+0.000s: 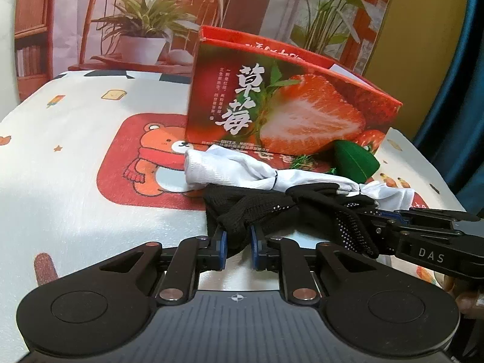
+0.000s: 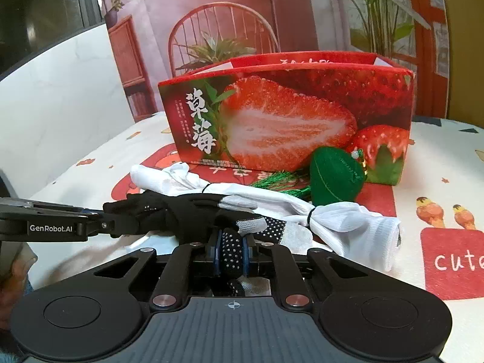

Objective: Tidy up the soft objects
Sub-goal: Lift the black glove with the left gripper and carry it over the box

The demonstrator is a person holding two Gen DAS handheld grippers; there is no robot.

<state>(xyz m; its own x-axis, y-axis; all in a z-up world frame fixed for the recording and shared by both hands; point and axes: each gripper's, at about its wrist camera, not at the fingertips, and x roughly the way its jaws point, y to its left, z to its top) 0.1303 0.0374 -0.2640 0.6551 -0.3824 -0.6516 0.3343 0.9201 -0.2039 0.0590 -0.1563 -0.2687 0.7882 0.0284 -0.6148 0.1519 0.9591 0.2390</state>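
A black glove with white grip dots [image 1: 272, 208] [image 2: 181, 208] lies crumpled at the near edge of the table. My left gripper [image 1: 238, 240] [image 2: 104, 214] is shut on one end of it. My right gripper [image 2: 231, 251] [image 1: 375, 217] is shut on a dotted fold at the other end. Right behind the glove lies a bundle of white gloves [image 1: 242, 169] [image 2: 348, 220] tied with black bands. A green stuffed ornament [image 1: 354, 160] [image 2: 335, 175] with a tinsel tassel leans against the open red strawberry box [image 1: 287, 106] [image 2: 287, 115].
The table wears a white cloth with a bear print [image 1: 145, 157] and a red "cute" patch [image 2: 453, 260]. A printed backdrop [image 1: 145, 15] hangs behind the box. A blue curtain [image 1: 453, 106] is at the right. A hand [image 1: 466, 296] holds the right gripper.
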